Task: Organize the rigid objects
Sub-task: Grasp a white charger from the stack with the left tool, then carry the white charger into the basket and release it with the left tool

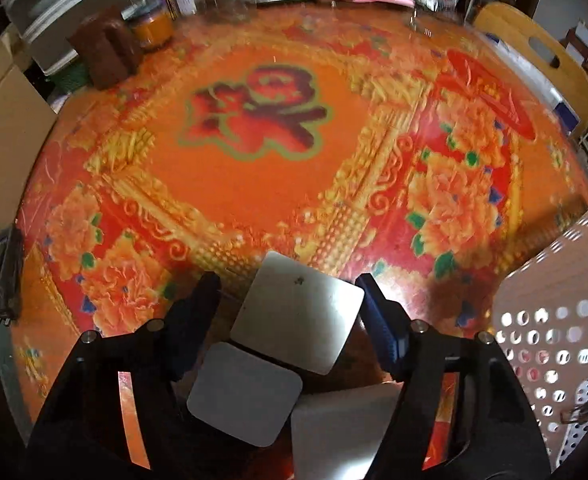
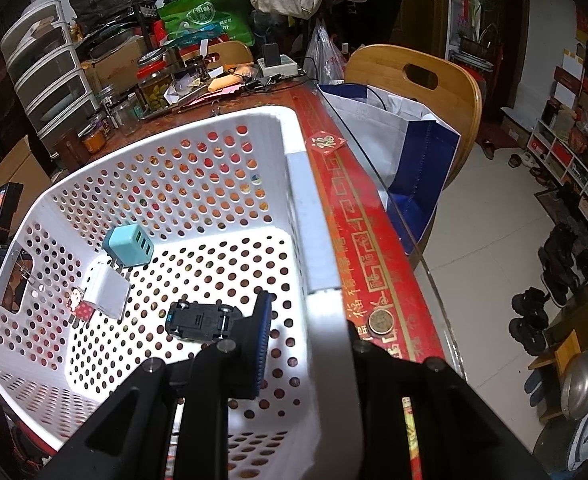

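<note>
The left gripper (image 1: 290, 292) points down at the table (image 1: 254, 168), which is covered in a red and orange flowered print. Between its fingers (image 1: 377, 312) lie grey square blocks (image 1: 297, 316): one larger block up front, a second below and to its left, a third lower right (they look joined, though I cannot tell how). The fingers stand apart, one on each side of the blocks with a gap still showing at both, so the pads are not pressing on them. The blocks rest on the table just left of the white basket (image 1: 565, 320).

The right gripper (image 2: 305, 320) is clamped on the basket's near rim, one finger inside the wall and one outside. In the basket lie a teal charger (image 2: 128, 246), a white plug (image 2: 108, 292) touching it, and a black toy car (image 2: 202, 320) upside down, wheels up. A coin (image 2: 379, 322) sits on the table's red border beside the basket.
</note>
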Motion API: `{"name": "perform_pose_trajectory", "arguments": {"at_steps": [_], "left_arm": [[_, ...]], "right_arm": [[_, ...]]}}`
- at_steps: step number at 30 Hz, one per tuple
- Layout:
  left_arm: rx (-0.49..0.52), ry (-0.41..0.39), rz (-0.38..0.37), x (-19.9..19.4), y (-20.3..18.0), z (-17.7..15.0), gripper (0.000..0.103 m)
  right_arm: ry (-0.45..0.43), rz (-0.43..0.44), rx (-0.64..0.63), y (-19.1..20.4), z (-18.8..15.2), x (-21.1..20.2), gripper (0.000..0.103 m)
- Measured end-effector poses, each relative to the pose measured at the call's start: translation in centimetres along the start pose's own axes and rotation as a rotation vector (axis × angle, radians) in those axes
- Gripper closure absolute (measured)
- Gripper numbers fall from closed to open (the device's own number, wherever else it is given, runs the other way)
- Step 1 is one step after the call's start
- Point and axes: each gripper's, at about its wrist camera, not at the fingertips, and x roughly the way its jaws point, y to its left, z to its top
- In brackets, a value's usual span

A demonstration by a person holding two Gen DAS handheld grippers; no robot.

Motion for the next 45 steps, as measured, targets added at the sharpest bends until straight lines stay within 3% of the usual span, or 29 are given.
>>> {"name": "perform_pose_trajectory", "arguments": {"at_steps": [7, 15, 20, 26, 36, 41, 45], "left_arm": [[-0.006, -0.081, 0.055, -4.0, 0.5, 0.4, 0.036], [0.051, -0.214, 0.259, -10.7, 0.6, 0.9, 0.036], [0.067, -0.258, 0.326, -13.6, 0.6, 0.8, 0.036], [0.107, -0.3, 0.307, -17.1, -2.1, 0.4, 0.036], [0.221, -0.396, 0.262, -21.8, -10.4, -0.1, 0.035], [0.361, -0.376, 0.231, -21.3, -17.6, -0.9, 0.035], [0.466, -0.291, 0.165, -19.1, -22.8, -1.0, 0.035]], "right_arm": [[-0.002, 0.004, -0.003, 0.0, 0.0, 0.0, 0.081], [-0.011, 0.014, 0.001, -0.1, 0.2, 0.0, 0.081], [-0.012, 0.022, -0.007, -0.1, 0.2, 0.0, 0.081], [-0.014, 0.028, -0.013, 0.0, 0.3, 0.0, 0.081], [-0.016, 0.03, -0.017, 0.0, 0.2, 0.0, 0.081], [-0.017, 0.032, -0.017, -0.1, 0.1, -0.1, 0.081], [-0.014, 0.032, -0.015, -0.1, 0.1, -0.1, 0.081]]}}
